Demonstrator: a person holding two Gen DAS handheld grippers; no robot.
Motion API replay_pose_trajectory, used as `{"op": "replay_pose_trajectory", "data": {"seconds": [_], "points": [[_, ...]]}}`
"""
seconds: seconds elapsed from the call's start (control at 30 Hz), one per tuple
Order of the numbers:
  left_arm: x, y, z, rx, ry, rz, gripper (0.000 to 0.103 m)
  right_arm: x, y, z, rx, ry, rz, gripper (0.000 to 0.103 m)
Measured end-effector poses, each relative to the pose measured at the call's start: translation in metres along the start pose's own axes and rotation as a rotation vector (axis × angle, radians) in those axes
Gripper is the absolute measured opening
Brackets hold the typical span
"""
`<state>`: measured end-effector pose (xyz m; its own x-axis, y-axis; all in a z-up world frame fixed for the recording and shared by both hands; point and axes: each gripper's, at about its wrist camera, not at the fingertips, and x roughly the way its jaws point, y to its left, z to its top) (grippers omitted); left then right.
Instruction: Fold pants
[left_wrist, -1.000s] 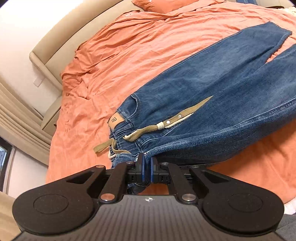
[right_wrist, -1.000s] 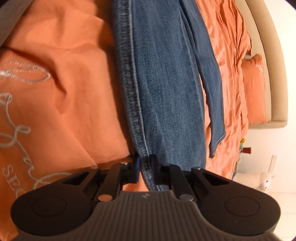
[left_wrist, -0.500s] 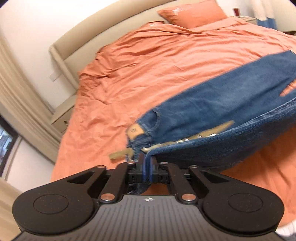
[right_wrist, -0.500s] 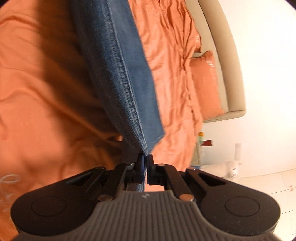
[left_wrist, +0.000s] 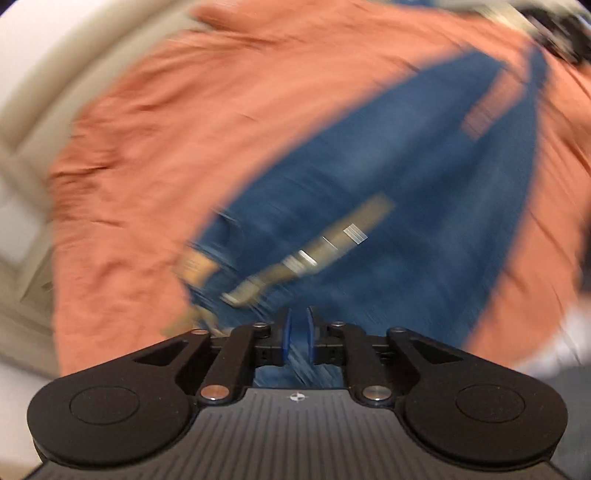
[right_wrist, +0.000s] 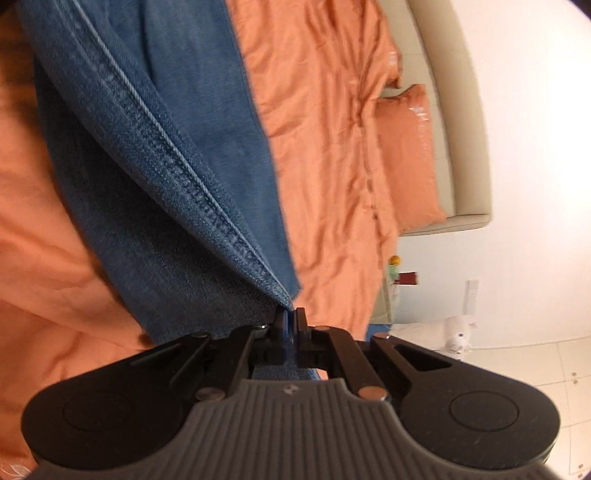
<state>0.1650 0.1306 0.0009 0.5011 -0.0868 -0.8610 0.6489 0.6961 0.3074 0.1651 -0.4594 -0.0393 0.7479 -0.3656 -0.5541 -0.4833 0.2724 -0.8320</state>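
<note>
I am in the middle of the first fold of the blue denim pants (left_wrist: 369, 184), bringing one leg over the other on the bed with its wrinkled orange sheet (left_wrist: 147, 166). My right fingers (right_wrist: 290, 325) are clenched on the stitched side seam of a leg, near its hem; the denim rises taut from the pads and drapes away ahead and to the left of them, with the orange sheet showing below and to the right and an orange pillow (right_wrist: 410, 158) far off against the beige headboard. My left fingers (left_wrist: 298, 334) have just been opening: the two blue pads stand a little apart, and blurred denim shows in the gap and behind it, but the pads do not look pressed on it, so I judge the waist end released there. That waist, with its tan woven belt (left_wrist: 314, 251) and a small leather patch, lies just ahead of the left fingers, and the legs run away up and to the right. The left view is heavily smeared, so finer detail is lost. Next, I think the right fingers must carry the held leg across, lay its seam along the other leg's edge and let go, while the left fingers stay clear of the belt, which could snag.
</note>
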Motion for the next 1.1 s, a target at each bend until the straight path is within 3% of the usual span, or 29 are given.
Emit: {"op": "replay_pose_trajectory", "data": {"seconds": [0.13, 0.2, 0.4, 0.5, 0.57, 0.63, 0.67, 0.7, 0.73, 0.9, 1.1], "points": [[0.015, -0.034, -0.019, 0.106, 0.087, -0.151, 0.038, 0.012, 0.009, 0.003, 0.006, 0.024, 0.014, 0.0], [0.026, -0.055, -0.026, 0.18, 0.122, -0.165, 0.049, 0.014, 0.011, 0.004, 0.022, 0.034, 0.012, 0.0], [0.045, -0.092, -0.043, 0.347, 0.119, -0.07, 0.067, 0.014, 0.012, 0.006, 0.025, 0.061, 0.019, 0.0], [0.056, -0.107, -0.048, 0.423, 0.122, 0.019, 0.069, 0.015, 0.009, 0.007, 0.033, 0.07, 0.021, 0.0], [0.062, -0.119, -0.051, 0.474, 0.13, 0.099, 0.066, 0.014, 0.008, 0.008, 0.036, 0.075, 0.018, 0.0], [0.065, -0.126, -0.054, 0.478, 0.105, 0.172, 0.042, 0.013, 0.008, 0.008, 0.035, 0.08, 0.016, 0.0], [0.063, -0.128, -0.054, 0.469, 0.09, 0.192, 0.035, 0.012, 0.007, 0.007, 0.037, 0.082, 0.017, 0.0], [0.059, -0.127, -0.054, 0.447, 0.066, 0.205, 0.018, 0.011, 0.007, 0.007, 0.038, 0.083, 0.017, 0.0], [0.054, -0.124, -0.053, 0.412, 0.04, 0.233, 0.014, 0.009, 0.008, 0.006, 0.036, 0.087, 0.014, 0.0], [0.015, -0.084, -0.032, 0.159, -0.109, 0.312, 0.009, 0.003, 0.009, -0.001, 0.034, 0.101, 0.005, 0.0], [-0.014, -0.014, 0.036, -0.087, -0.194, 0.332, 0.008, 0.004, -0.015, 0.002, 0.088, 0.107, -0.037, 0.0]]}}
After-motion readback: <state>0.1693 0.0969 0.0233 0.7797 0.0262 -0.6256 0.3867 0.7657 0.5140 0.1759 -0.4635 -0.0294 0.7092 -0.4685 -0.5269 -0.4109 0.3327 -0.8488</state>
